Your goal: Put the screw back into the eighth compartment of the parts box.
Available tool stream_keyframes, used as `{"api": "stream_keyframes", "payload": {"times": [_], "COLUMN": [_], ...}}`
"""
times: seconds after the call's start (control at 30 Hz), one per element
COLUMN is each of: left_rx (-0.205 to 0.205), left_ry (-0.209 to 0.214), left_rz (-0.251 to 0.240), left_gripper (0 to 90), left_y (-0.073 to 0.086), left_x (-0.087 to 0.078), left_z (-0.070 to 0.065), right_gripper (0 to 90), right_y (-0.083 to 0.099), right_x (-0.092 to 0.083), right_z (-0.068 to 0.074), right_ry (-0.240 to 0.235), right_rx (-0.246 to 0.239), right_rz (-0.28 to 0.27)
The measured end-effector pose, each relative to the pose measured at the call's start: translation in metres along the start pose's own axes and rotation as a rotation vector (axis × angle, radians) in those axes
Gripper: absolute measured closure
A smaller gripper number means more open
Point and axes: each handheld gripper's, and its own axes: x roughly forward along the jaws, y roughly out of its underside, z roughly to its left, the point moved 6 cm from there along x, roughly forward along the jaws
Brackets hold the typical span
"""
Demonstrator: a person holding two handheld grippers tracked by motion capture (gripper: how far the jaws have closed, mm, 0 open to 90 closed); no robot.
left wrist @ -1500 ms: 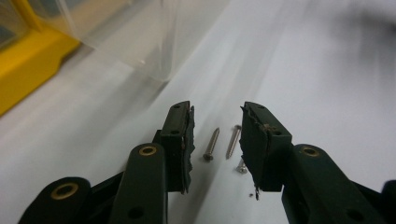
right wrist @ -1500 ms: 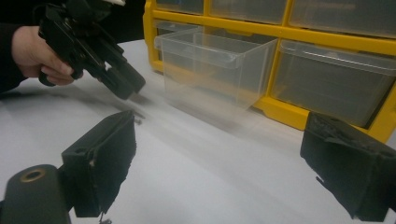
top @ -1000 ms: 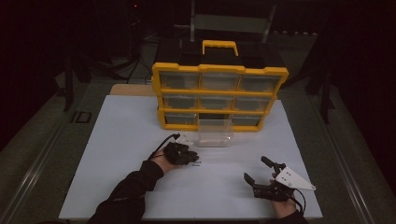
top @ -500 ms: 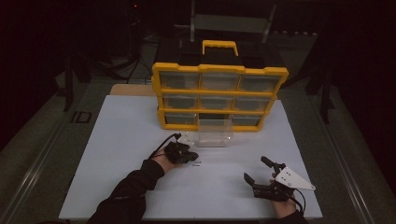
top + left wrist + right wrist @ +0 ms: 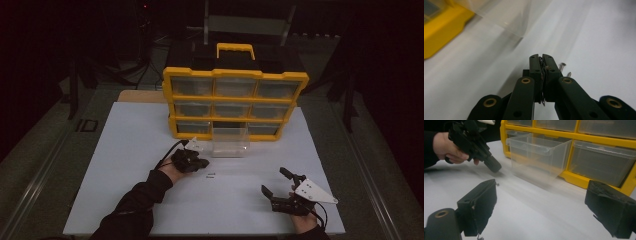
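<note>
The left claw has just been closed — whether a screw was caught cannot be told; two screws lie beside it. The right claw is held open.

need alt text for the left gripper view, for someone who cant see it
The left gripper has its black jaws shut just above a white table, with two small screws lying beside the tips. A clear plastic drawer and the yellow organizer sit blurred at upper left.
</note>
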Motion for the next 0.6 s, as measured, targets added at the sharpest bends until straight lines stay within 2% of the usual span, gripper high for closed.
{"api": "stream_keyframes", "payload": {"times": [0.13, 0.4, 0.6], "left_rx": [-0.017, -0.013, -0.017], "left_ry": [-0.013, -0.040, -0.078], "left_rz": [-0.015, -0.052, -0.093], "left_gripper": [87.4, 87.4, 87.4], "left_y": [-0.005, -0.016, -0.031], "left_x": [-0.011, -0.033, -0.055], "left_z": [0.002, 0.006, 0.010], "right_gripper": [10.8, 10.8, 10.8], "right_y": [0.000, 0.000, 0.000], "right_x": [0.000, 0.000, 0.000], "right_z": [0.000, 0.000, 0.000], "right_ry": [0.000, 0.001, 0.003], "right_rx": [-0.001, 0.000, 0.001], "right_rz": [0.000, 0.001, 0.000]}}
